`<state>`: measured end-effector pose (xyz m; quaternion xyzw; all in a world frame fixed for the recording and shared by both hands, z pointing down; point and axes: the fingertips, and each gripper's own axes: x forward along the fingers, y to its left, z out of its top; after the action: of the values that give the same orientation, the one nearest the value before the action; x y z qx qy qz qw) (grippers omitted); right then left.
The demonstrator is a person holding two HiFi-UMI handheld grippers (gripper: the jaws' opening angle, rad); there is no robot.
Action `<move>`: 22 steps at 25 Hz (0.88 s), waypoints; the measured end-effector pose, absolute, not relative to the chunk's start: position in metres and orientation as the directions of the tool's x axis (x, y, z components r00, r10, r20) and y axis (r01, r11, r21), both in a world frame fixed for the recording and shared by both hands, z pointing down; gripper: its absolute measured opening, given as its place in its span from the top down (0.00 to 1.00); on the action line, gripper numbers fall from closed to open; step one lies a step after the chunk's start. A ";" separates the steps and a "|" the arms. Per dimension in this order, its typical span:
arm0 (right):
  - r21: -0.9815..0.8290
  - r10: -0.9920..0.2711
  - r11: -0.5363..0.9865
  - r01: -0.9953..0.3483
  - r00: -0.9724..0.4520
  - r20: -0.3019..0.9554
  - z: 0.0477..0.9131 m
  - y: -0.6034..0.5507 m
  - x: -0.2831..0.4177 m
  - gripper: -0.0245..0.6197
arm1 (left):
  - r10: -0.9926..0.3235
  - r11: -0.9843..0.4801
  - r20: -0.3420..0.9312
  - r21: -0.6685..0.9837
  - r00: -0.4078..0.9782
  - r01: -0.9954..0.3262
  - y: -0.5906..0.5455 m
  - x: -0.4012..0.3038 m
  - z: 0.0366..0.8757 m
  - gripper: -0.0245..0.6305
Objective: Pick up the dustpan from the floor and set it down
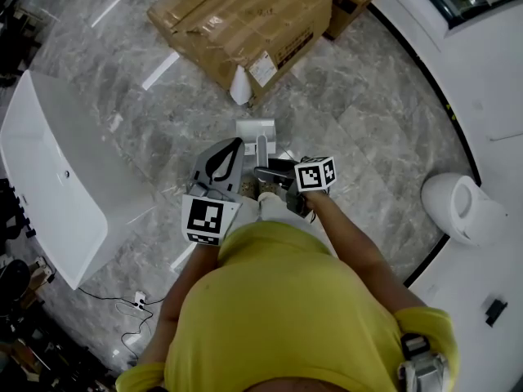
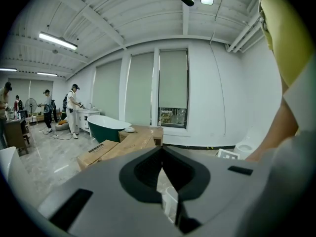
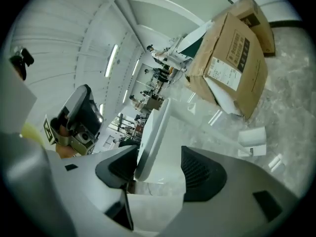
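Glossy grey marble floor (image 1: 368,129), cardboard boxes (image 1: 237,23) and a bathtub (image 1: 49,170) around. The white dustpan (image 1: 255,129) sits low before the person, its handle (image 3: 153,127) between the right claw (image 3: 159,154), spread wide, not pinching. Left claw (image 2: 162,152) closed, empty. Looks like light, stiff, slick plastic; best taken by the handle

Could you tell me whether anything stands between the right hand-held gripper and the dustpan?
Nothing visible does. The dustpan handle sits between the open jaws of the right hand-held gripper, close against one pad with a gap to the other.
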<state>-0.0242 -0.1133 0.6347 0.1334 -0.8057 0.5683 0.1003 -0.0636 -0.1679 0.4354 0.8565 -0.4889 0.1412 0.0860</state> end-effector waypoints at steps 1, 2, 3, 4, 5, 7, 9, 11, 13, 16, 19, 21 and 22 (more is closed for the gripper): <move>-0.902 -0.091 0.303 -0.307 -0.952 0.293 0.635 -0.112 -0.025 0.52 | -0.810 -0.512 0.329 0.008 0.486 -0.859 -0.168 -0.064 0.436 0.96; -0.913 -0.083 0.292 -0.284 -0.959 0.271 0.634 -0.112 -0.027 0.53 | -0.807 -0.516 0.331 0.008 0.489 -0.856 -0.169 -0.064 0.436 0.96; -0.922 -0.076 0.285 -0.262 -0.965 0.251 0.634 -0.111 -0.028 0.55 | -0.804 -0.519 0.333 0.009 0.492 -0.855 -0.170 -0.064 0.437 0.96; -0.928 -0.070 0.282 -0.243 -0.970 0.233 0.633 -0.111 -0.030 0.56 | -0.802 -0.521 0.335 0.011 0.494 -0.853 -0.171 -0.065 0.438 0.96; -0.933 -0.064 0.280 -0.225 -0.974 0.215 0.631 -0.112 -0.032 0.58 | -0.800 -0.523 0.337 0.012 0.496 -0.852 -0.172 -0.066 0.439 0.96; -0.944 -0.053 0.277 -0.181 -0.983 0.173 0.627 -0.113 -0.035 0.67 | -0.797 -0.527 0.340 0.012 0.499 -0.850 -0.174 -0.068 0.440 0.96; -0.946 -0.049 0.283 -0.160 -0.987 0.152 0.623 -0.114 -0.038 0.73 | -0.797 -0.527 0.341 0.011 0.499 -0.850 -0.175 -0.070 0.440 0.96; -0.935 -0.048 0.310 -0.172 -0.985 0.165 0.623 -0.115 -0.040 0.73 | -0.798 -0.524 0.342 0.011 0.496 -0.851 -0.176 -0.072 0.441 0.96; -0.923 -0.052 0.341 -0.179 -0.984 0.172 0.618 -0.117 -0.042 0.73 | -0.799 -0.523 0.342 0.011 0.494 -0.852 -0.176 -0.075 0.441 0.96; -0.917 -0.073 0.363 -0.167 -0.986 0.151 0.601 -0.125 -0.043 0.73 | -0.799 -0.525 0.339 0.010 0.497 -0.851 -0.175 -0.075 0.441 0.96; -0.912 -0.093 0.381 -0.153 -0.988 0.126 0.579 -0.132 -0.042 0.72 | -0.795 -0.533 0.336 0.011 0.505 -0.846 -0.174 -0.072 0.441 0.96; -0.904 -0.096 0.399 -0.155 -0.987 0.127 0.564 -0.132 -0.041 0.72 | -0.791 -0.539 0.335 0.011 0.511 -0.842 -0.173 -0.070 0.441 0.96; -0.899 -0.095 0.409 -0.158 -0.987 0.130 0.557 -0.131 -0.041 0.71 | -0.790 -0.542 0.334 0.012 0.514 -0.840 -0.172 -0.069 0.440 0.96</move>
<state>-0.0411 -0.1312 0.5567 0.0754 -0.8390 0.5381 0.0291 -0.0693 -0.1723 0.4403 0.8658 -0.4708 0.1461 0.0862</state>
